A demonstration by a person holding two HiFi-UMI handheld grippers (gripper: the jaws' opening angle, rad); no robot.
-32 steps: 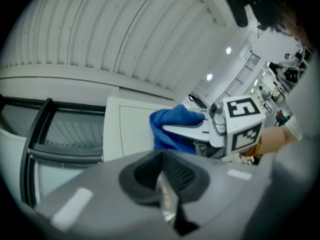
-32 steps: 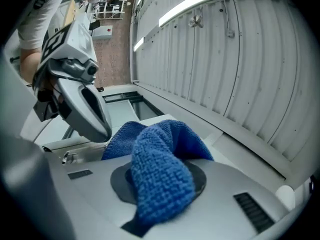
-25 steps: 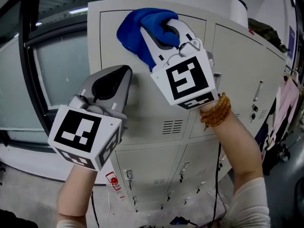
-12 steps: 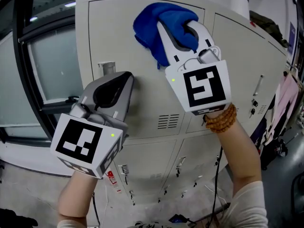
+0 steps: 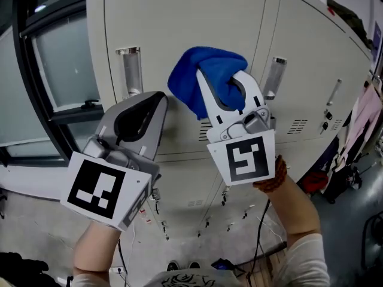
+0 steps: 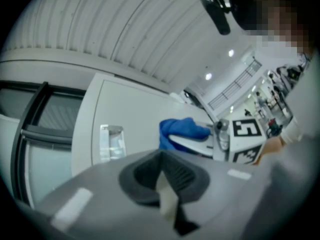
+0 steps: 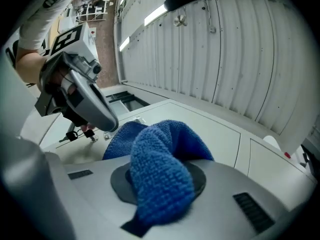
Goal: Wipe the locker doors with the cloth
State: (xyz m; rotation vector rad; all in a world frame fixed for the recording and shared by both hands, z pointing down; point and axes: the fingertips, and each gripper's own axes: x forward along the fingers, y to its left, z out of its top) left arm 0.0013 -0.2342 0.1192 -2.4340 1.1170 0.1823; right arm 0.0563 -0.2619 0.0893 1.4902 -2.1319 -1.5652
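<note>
A blue cloth [image 5: 203, 79] is bunched against a beige locker door [image 5: 179, 17], level with the door's handle [image 5: 131, 70]. My right gripper [image 5: 221, 81] is shut on the cloth and presses it to the metal. The right gripper view shows the cloth [image 7: 160, 154] wedged between the jaws. My left gripper [image 5: 154, 100] hovers just left of the cloth near the same door, jaws together with nothing in them. In the left gripper view the cloth [image 6: 180, 131] and the right gripper [image 6: 200, 144] lie beyond my shut left gripper [image 6: 162, 181].
A second locker door with its own handle [image 5: 274, 76] stands to the right. Lower lockers have keys [image 5: 157, 195] hanging from them. A dark-framed window [image 5: 60, 70] is at the left, and hanging clothes [image 5: 365, 124] are at the far right.
My right gripper has drawn the cloth down the door, from its top edge to handle height. The left gripper has kept its place beside it.
</note>
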